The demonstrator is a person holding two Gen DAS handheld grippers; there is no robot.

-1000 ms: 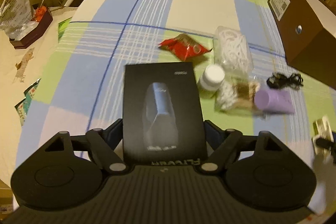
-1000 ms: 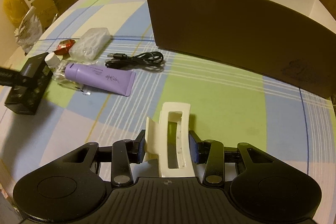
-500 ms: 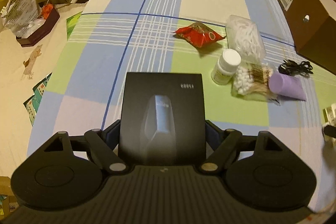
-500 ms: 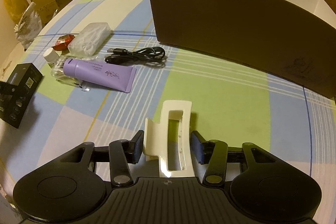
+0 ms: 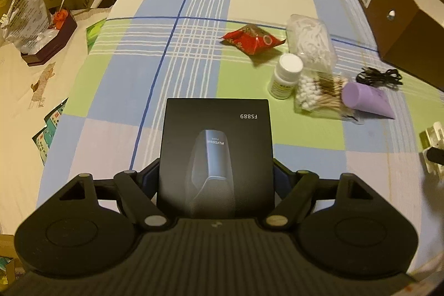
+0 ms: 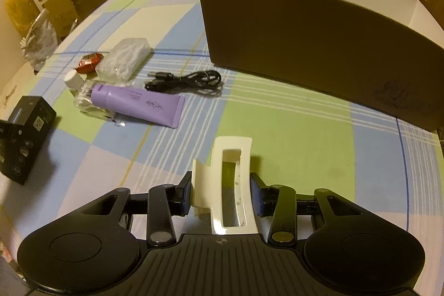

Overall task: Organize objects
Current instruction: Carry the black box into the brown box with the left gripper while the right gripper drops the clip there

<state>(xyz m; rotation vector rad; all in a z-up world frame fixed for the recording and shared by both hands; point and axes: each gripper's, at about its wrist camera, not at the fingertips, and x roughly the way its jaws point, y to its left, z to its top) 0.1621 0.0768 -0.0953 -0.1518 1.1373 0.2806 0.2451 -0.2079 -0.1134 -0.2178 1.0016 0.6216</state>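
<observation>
The left gripper (image 5: 216, 174) clamps a flat black cardboard box printed FS889 (image 5: 216, 154), raised over bare checked tablecloth (image 5: 194, 52) ahead. The right gripper (image 6: 220, 193) pinches a cream plastic hair claw clip (image 6: 231, 179); open cloth lies between it and the large brown open-topped carton (image 6: 305, 29) ahead-right.

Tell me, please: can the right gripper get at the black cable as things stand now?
Probably not yet. The path over the cloth to the black cable looks free, but the right gripper is already shut on the white hair clip.
</observation>
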